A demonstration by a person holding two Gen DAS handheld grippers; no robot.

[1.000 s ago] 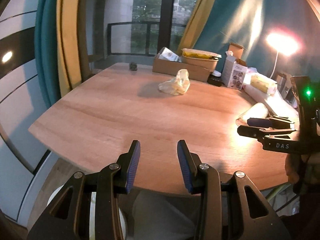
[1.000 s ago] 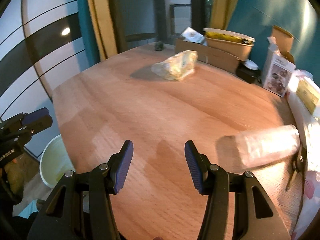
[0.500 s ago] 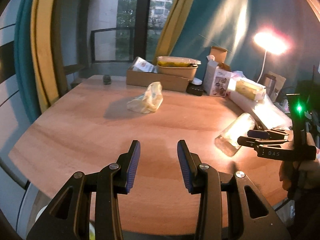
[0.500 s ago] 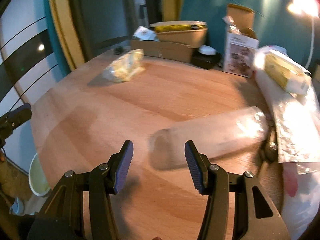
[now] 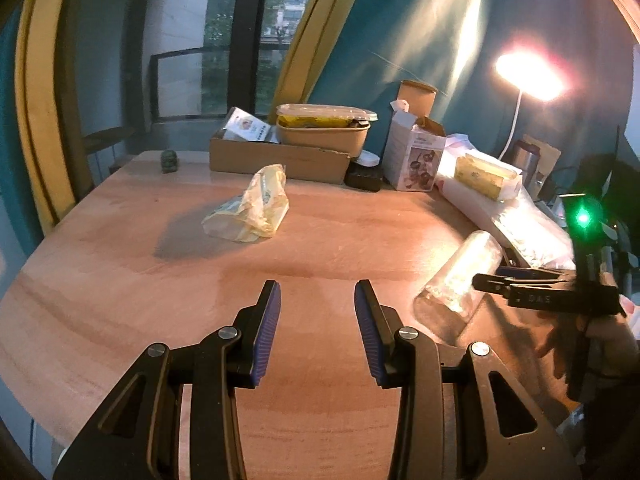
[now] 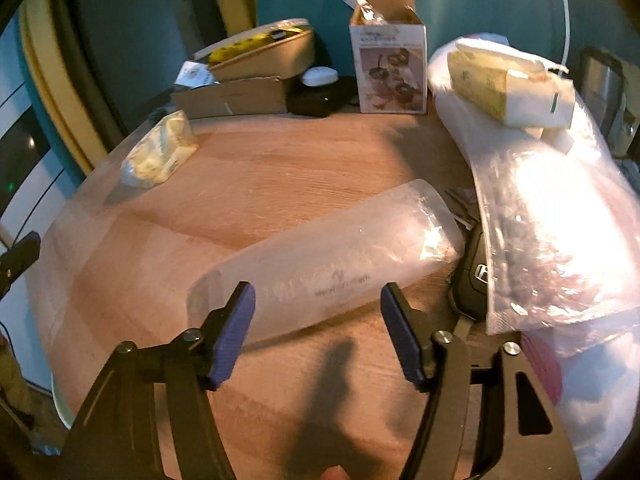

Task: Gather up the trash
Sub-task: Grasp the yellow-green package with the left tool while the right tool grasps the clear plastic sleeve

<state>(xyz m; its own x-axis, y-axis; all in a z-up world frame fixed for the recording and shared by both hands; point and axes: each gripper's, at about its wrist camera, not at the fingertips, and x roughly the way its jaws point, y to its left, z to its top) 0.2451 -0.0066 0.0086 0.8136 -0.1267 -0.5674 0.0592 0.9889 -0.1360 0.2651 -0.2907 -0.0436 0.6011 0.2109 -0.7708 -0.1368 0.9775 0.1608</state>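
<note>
**Right tongs spread over the clear cup, nothing gripped yet**

Our right tongs (image 6: 316,332) stand released, their blue pads having just been opening, and the pads sit on either side of the near end of the clear, crinkled plastic cup (image 6: 332,256) without pressing it. Our left tongs (image 5: 317,332) are also released and hold nothing; only bare wood shows between their pads.

We judge the main risk to be the cup itself. It lies on its side on the wooden surface (image 6: 280,168), so a pad that meets it off-centre could roll it away toward the lower left of the right wrist view, or squash the thin wall so that it slips out. Its far end lies just beside a black key fob (image 6: 474,276) and the large clear plastic bag (image 6: 560,224) at the right of the frame; a push along its length could drive it under them, or we might snag the bag.

In the right wrist view the cup runs from just above the tongs toward the right-centre. In the left wrist view it lies at the right (image 5: 460,276), well apart from the left tongs. A second piece, the crumpled yellowish plastic wrapper (image 5: 252,208), lies above and left of centre there, well apart from both tongs.
</note>
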